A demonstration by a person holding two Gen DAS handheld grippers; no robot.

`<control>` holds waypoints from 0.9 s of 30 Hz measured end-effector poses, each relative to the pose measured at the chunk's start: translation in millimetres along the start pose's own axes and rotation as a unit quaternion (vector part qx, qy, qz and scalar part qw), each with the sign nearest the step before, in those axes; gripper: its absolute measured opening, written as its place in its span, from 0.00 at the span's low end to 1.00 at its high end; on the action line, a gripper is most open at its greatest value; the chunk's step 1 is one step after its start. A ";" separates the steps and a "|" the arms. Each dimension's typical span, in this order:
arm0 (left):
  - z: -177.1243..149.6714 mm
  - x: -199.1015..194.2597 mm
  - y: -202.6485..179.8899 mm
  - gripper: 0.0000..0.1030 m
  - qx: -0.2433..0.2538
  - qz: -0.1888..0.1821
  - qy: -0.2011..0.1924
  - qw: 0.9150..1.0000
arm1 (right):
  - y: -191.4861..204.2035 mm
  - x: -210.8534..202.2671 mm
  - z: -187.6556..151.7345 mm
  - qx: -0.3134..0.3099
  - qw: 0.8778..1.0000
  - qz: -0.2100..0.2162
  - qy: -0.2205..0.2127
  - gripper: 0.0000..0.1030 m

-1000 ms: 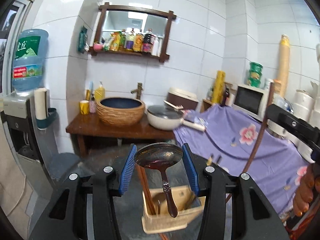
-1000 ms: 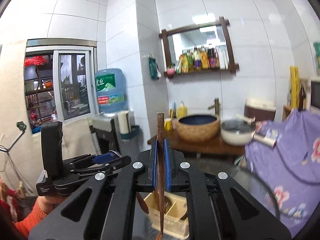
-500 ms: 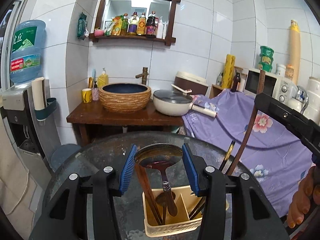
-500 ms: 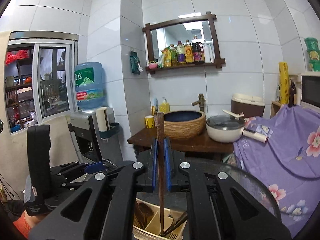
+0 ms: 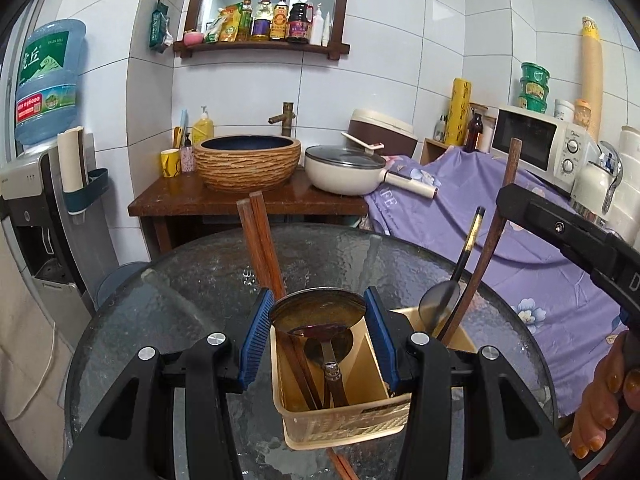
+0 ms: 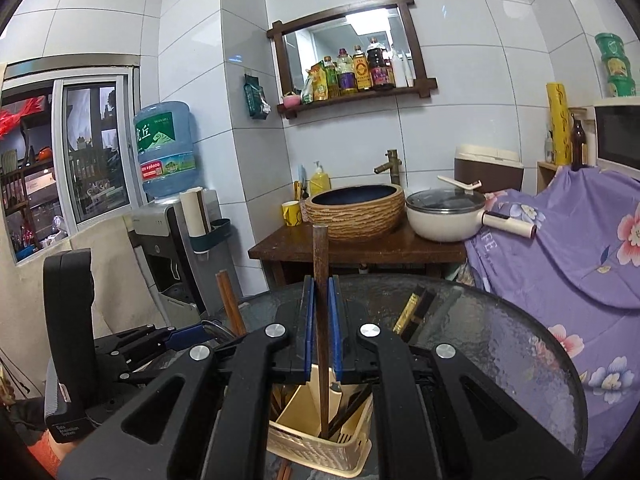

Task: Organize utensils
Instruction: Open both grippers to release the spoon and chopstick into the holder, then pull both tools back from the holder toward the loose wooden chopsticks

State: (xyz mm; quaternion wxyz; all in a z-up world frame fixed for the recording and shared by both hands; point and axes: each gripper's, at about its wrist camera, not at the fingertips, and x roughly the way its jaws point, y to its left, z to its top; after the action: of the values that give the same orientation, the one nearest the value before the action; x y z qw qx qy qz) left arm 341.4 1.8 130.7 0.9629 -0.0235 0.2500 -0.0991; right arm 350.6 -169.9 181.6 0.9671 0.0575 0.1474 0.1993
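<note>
My left gripper [image 5: 318, 330] is shut on the bowl of a metal ladle spoon [image 5: 316, 314], its handle hanging down into the left compartment of a beige utensil basket [image 5: 344, 416] on the round glass table [image 5: 200, 280]. Brown chopsticks [image 5: 260, 248] lean in that compartment. My right gripper [image 6: 321, 328] is shut on a dark wooden chopstick [image 6: 320, 264], held upright with its lower end in the basket [image 6: 312, 444]. In the left wrist view the chopstick [image 5: 486, 256] stands in the right compartment beside a black-handled spoon [image 5: 444, 302].
A wooden stand [image 5: 248, 200] behind the table holds a woven basin [image 5: 248, 164] and a lidded white pan [image 5: 346, 170]. A purple flowered cloth [image 5: 520, 248] covers furniture to the right. A water dispenser [image 5: 36, 184] stands at left. A microwave [image 5: 536, 144] sits at back right.
Both grippers have come down over the table. The ladle's handle and the chopstick's tip now reach into the basket, which fills more of both views.
</note>
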 end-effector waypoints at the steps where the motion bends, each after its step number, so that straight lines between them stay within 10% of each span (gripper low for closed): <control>1: -2.3 1.5 0.0 0.44 0.001 0.000 0.003 1.000 | -0.7 1.2 -2.5 0.002 1.000 0.000 0.003 0.08; 19: -21.7 13.2 -10.6 0.46 0.035 0.000 0.022 0.999 | -4.7 3.7 -13.6 0.002 1.000 -0.011 0.014 0.08; 23: -18.7 1.6 -12.4 0.67 0.039 0.002 0.001 0.999 | -5.9 3.0 -15.2 0.002 1.000 -0.015 0.017 0.52; 27: -20.1 -15.1 -12.4 0.72 0.049 0.014 -0.022 0.998 | -8.2 -14.3 -14.6 -0.004 1.000 -0.023 -0.009 0.55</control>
State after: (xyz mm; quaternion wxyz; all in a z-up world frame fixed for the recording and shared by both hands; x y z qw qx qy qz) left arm 316.5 -7.1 121.5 0.9695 0.0249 0.2237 -0.0975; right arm 336.6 -182.4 170.1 0.9729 0.0521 0.1393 0.1769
